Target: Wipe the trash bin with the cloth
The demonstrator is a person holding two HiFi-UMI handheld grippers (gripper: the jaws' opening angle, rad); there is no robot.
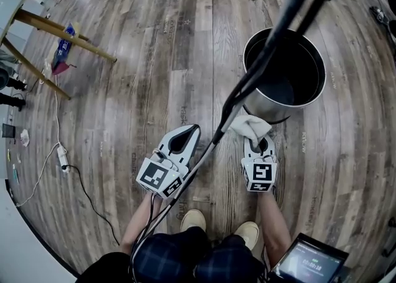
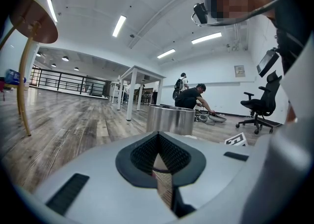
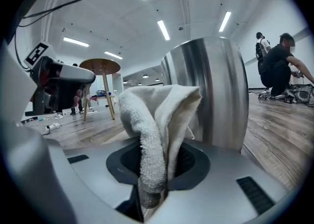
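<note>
A round steel trash bin with a dark inside stands on the wooden floor ahead of me, to the right. My right gripper is shut on a white cloth, whose bunched end reaches the bin's near wall. In the right gripper view the cloth stands up out of the jaws, right in front of the shiny bin wall. My left gripper hangs to the bin's left, shut and holding nothing. The left gripper view shows the bin a short way off beyond the gripper.
A wooden-legged stool stands at the far left with a blue item beneath it. A white power strip and cables lie on the floor at left. A black cable bundle crosses over the bin. People and an office chair are far off.
</note>
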